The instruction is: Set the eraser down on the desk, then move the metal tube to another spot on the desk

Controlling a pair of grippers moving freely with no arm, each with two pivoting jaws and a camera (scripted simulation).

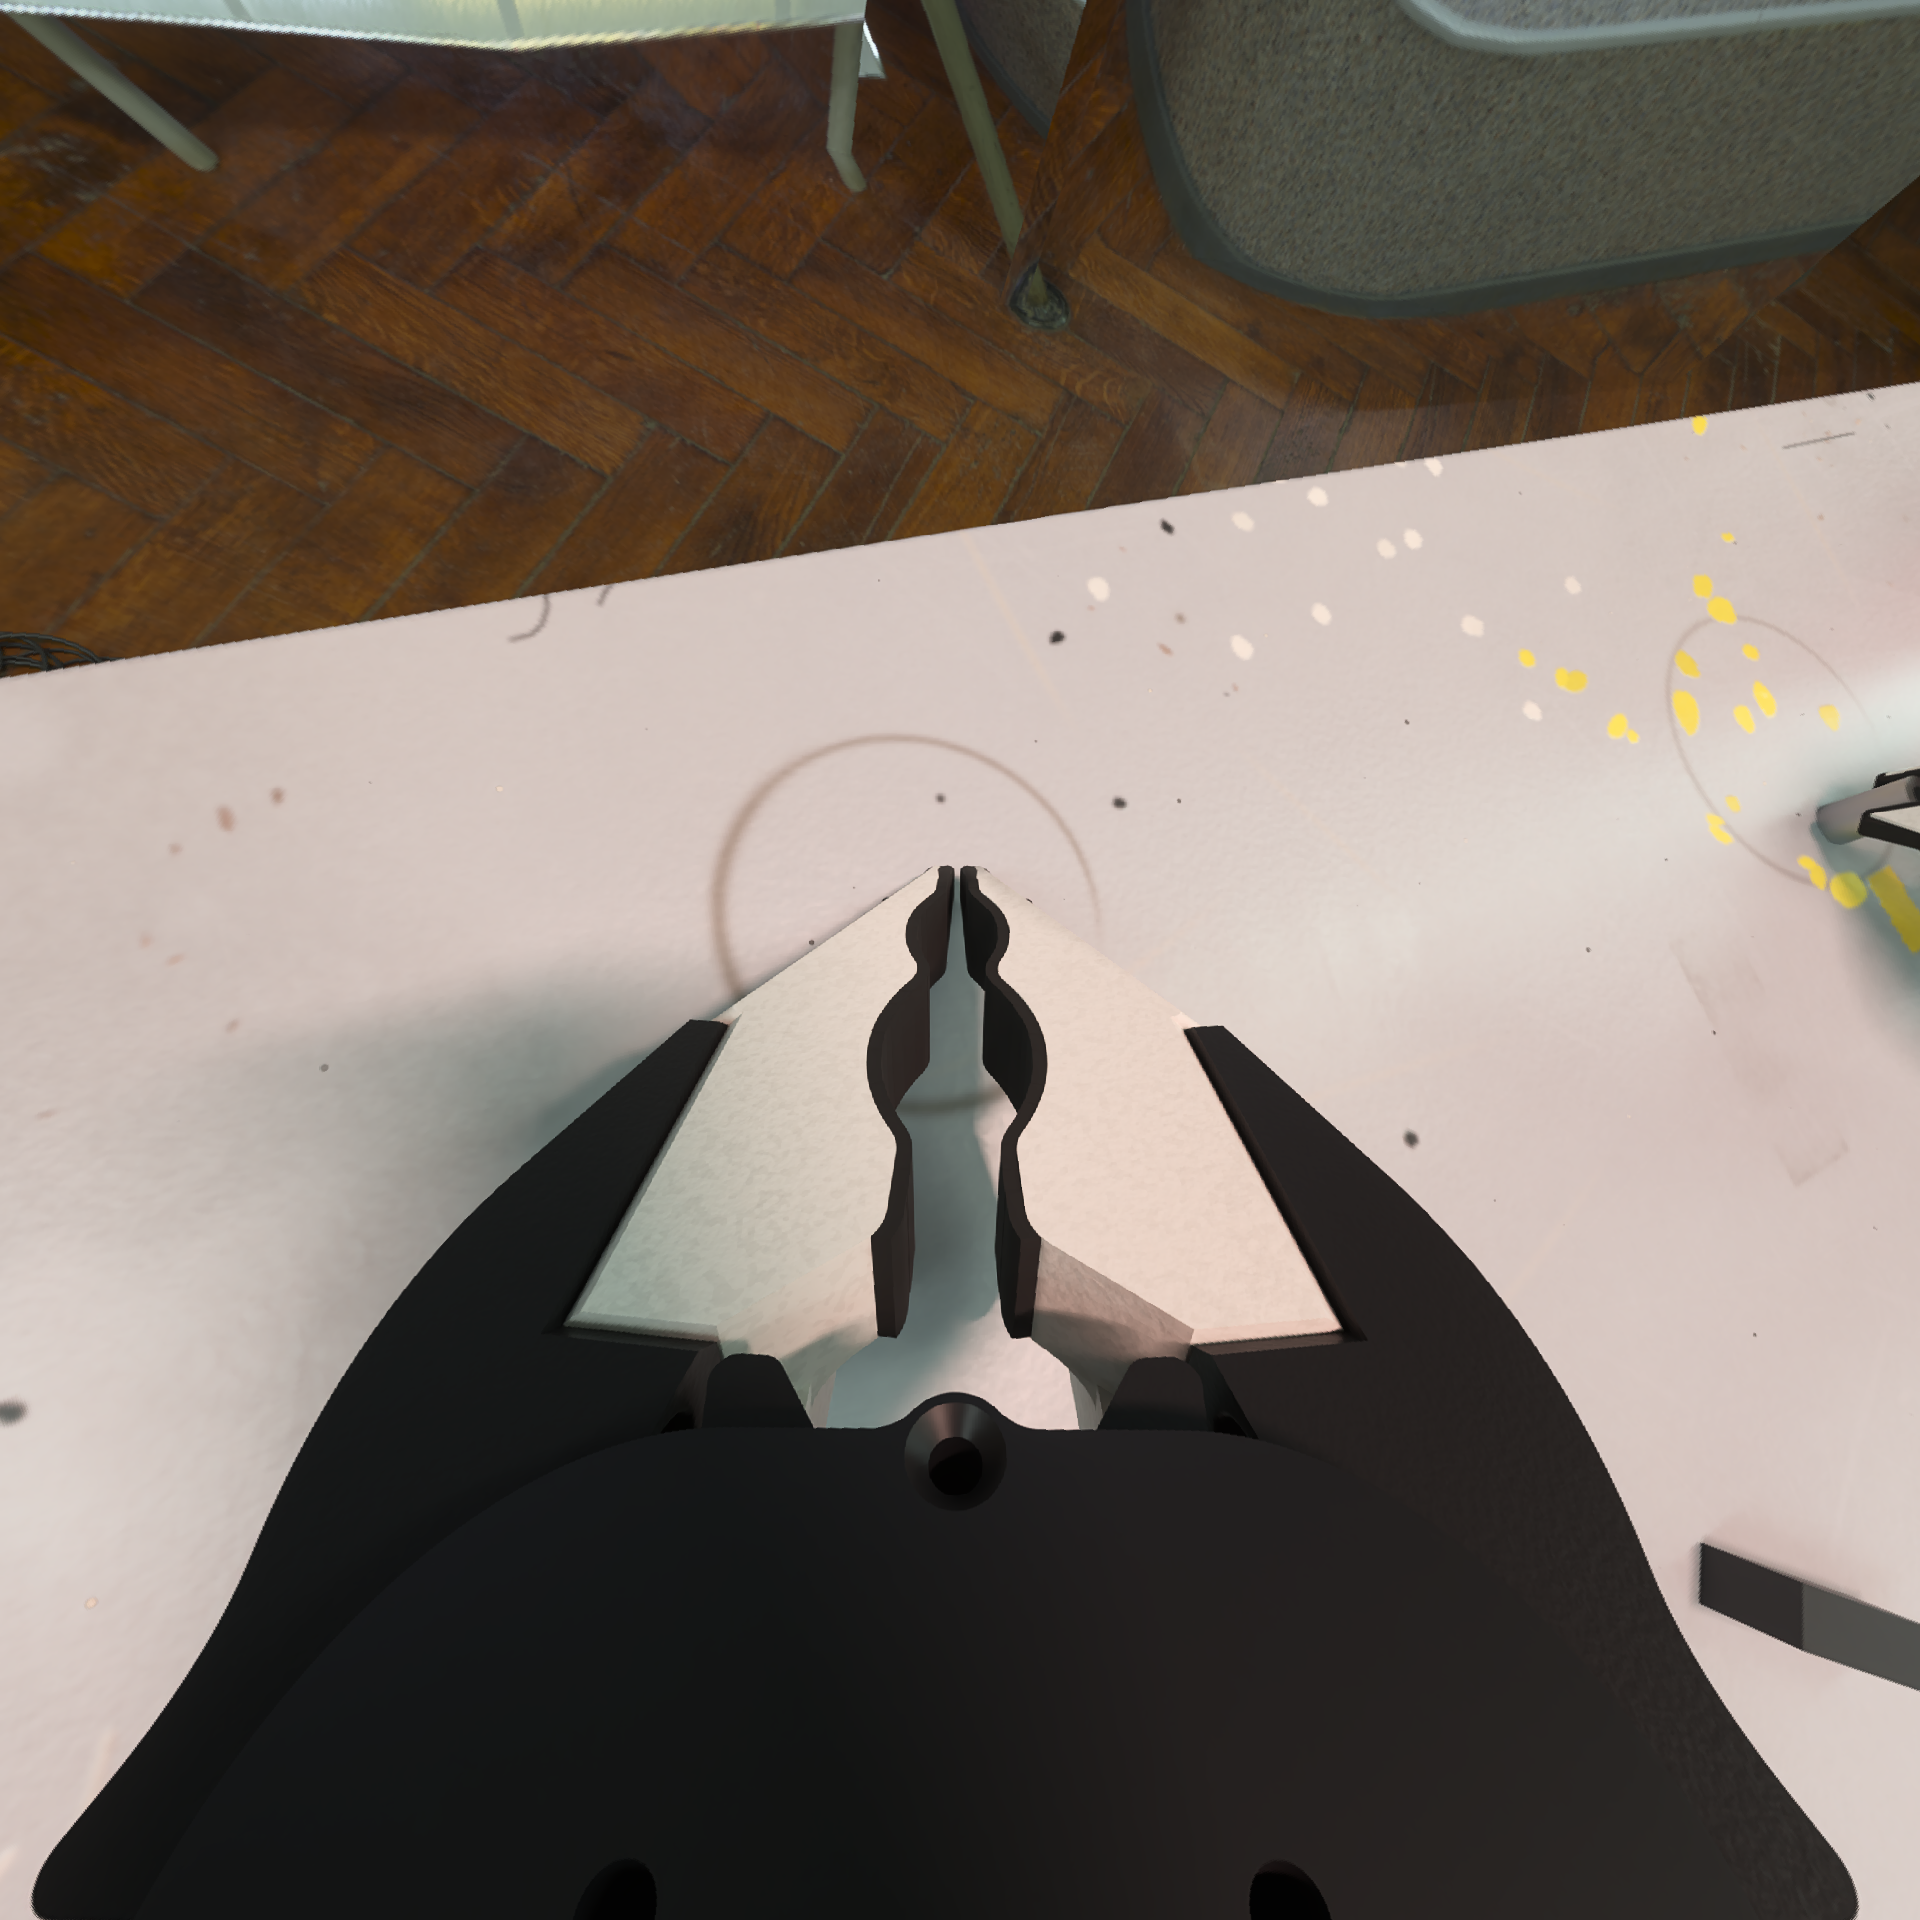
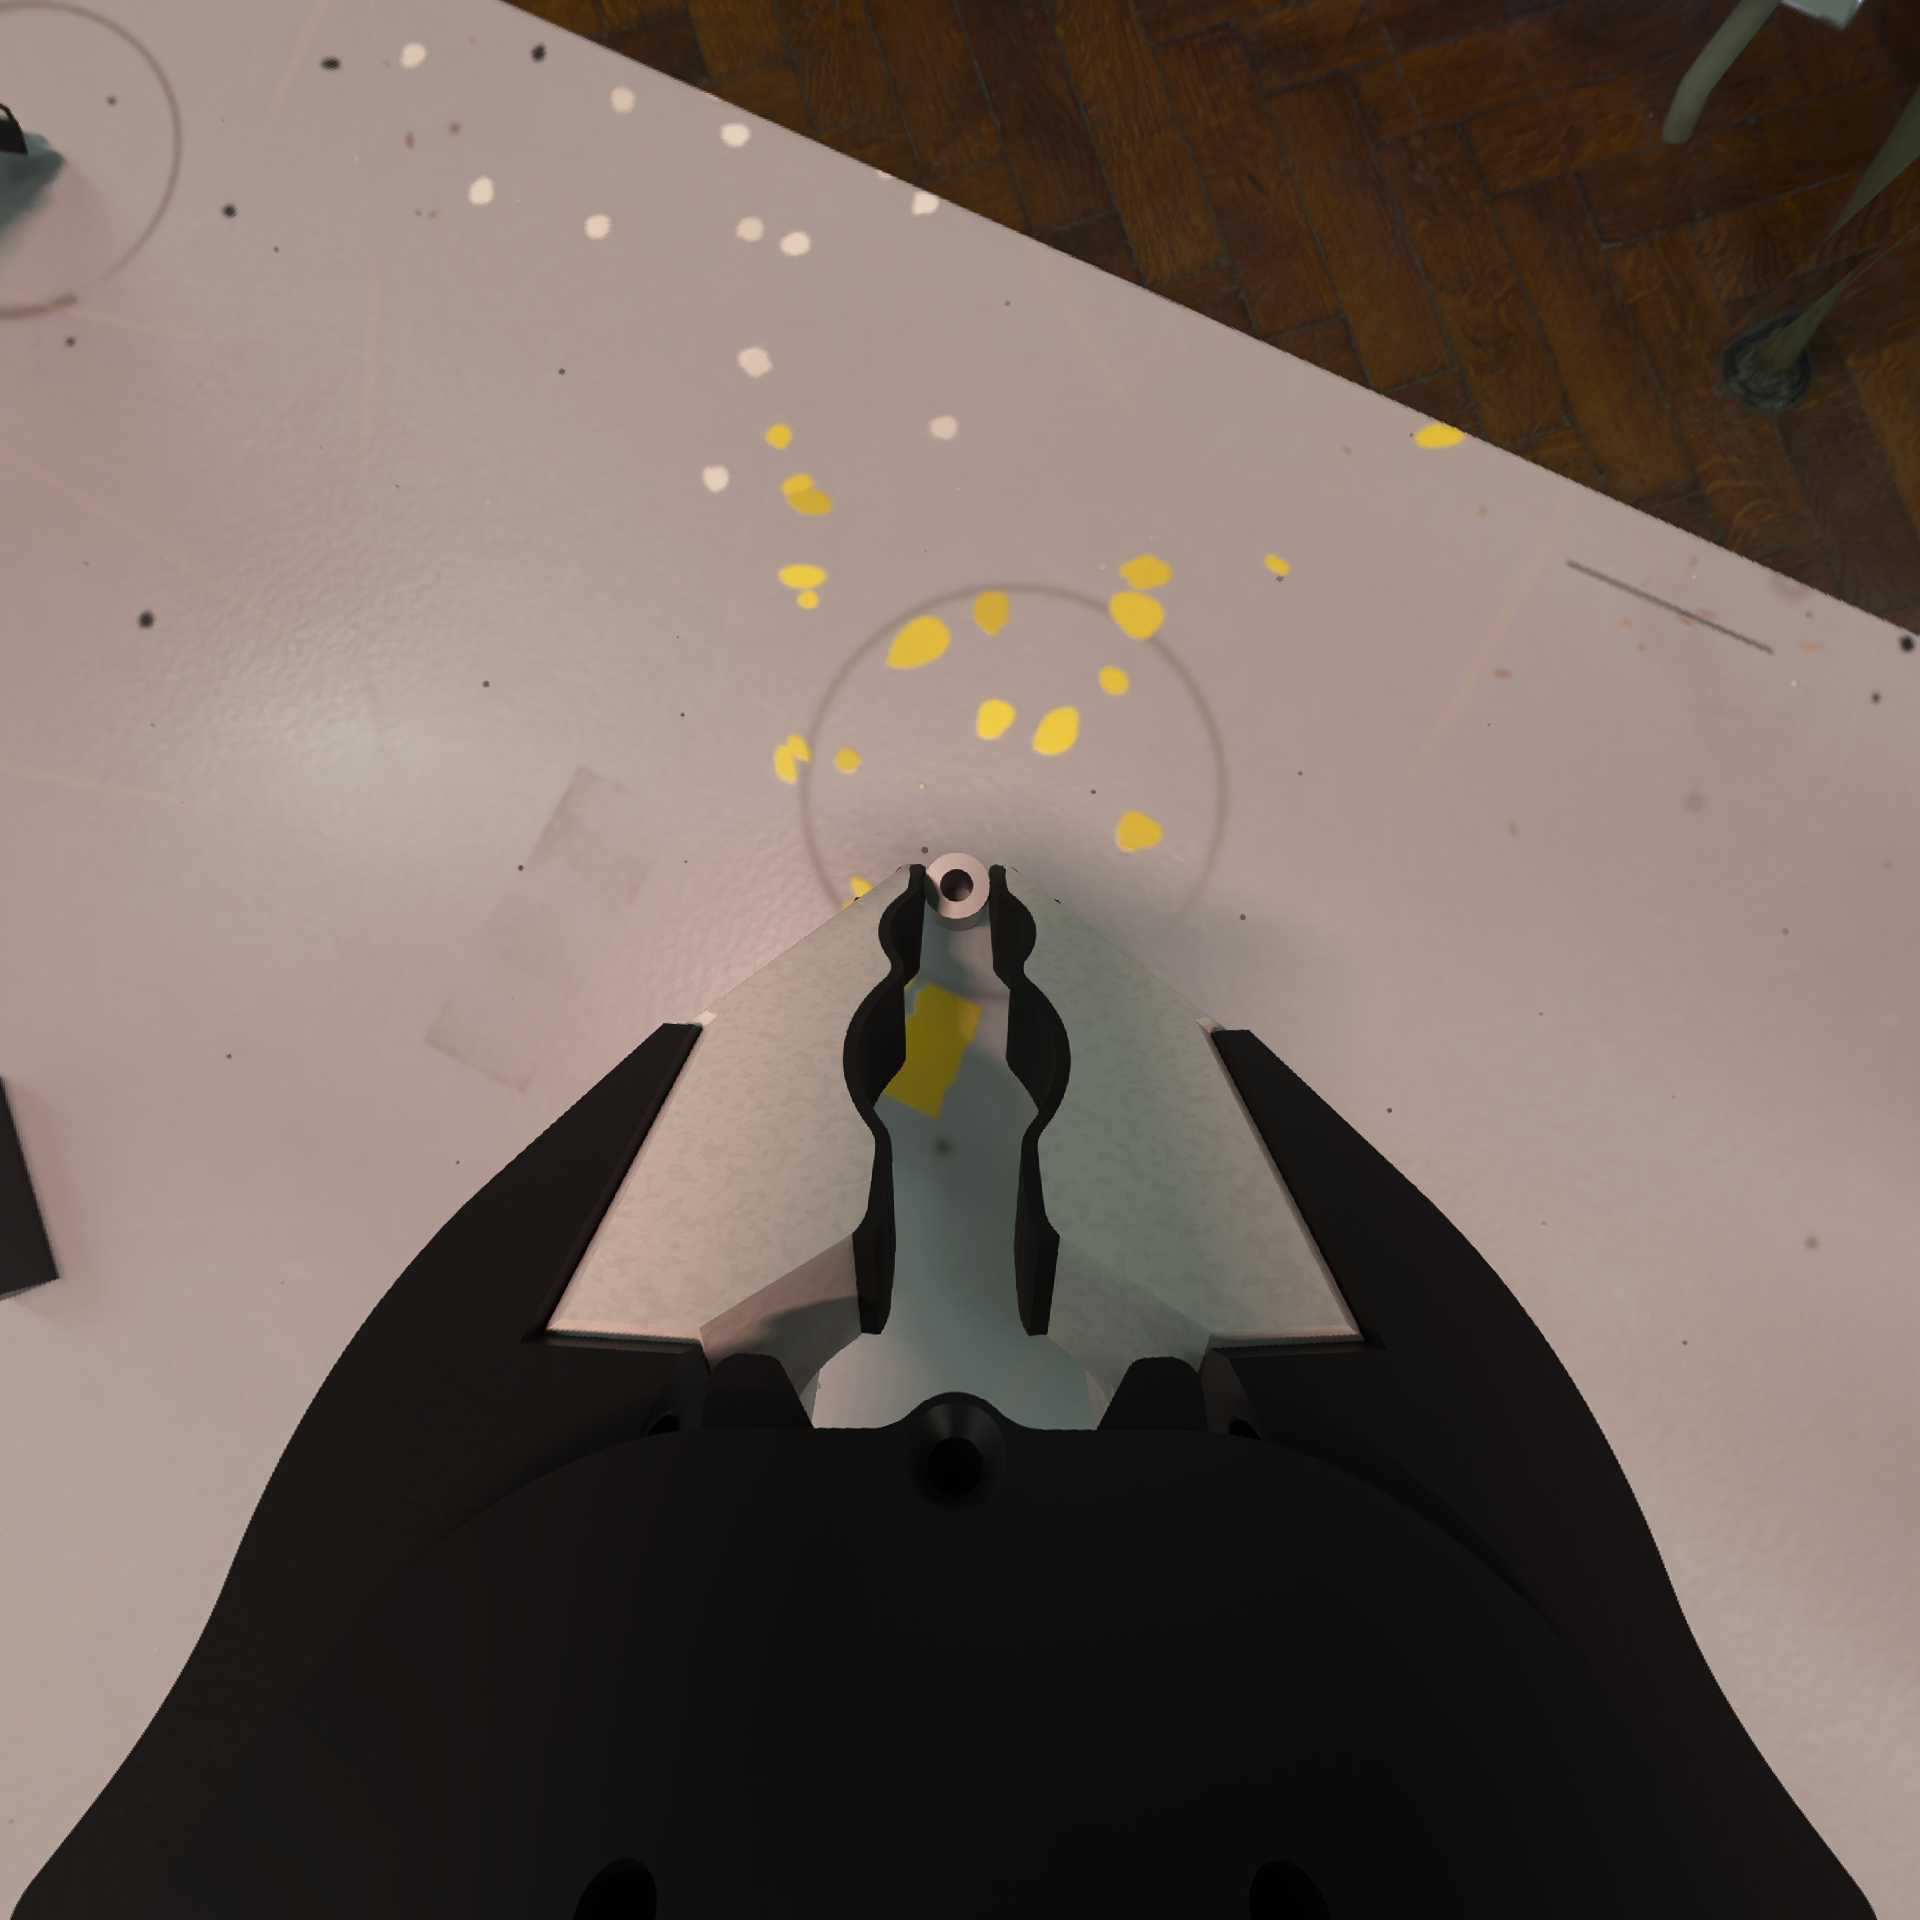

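My right gripper is shut on the metal tube, a thin silver tube seen end-on between the fingertips, above the white desk. The tube's end and that gripper also show at the right edge of the left wrist view. My left gripper is shut and empty, just above the desk. The eraser, a flat black and grey block, lies on the desk to the right of the left gripper. It shows at the left edge of the right wrist view.
The desk is spotted with yellow paint and white dots, with faint ring marks. A yellow patch lies under the right gripper. The desk's far edge drops to a wooden floor, where a chair and table legs stand.
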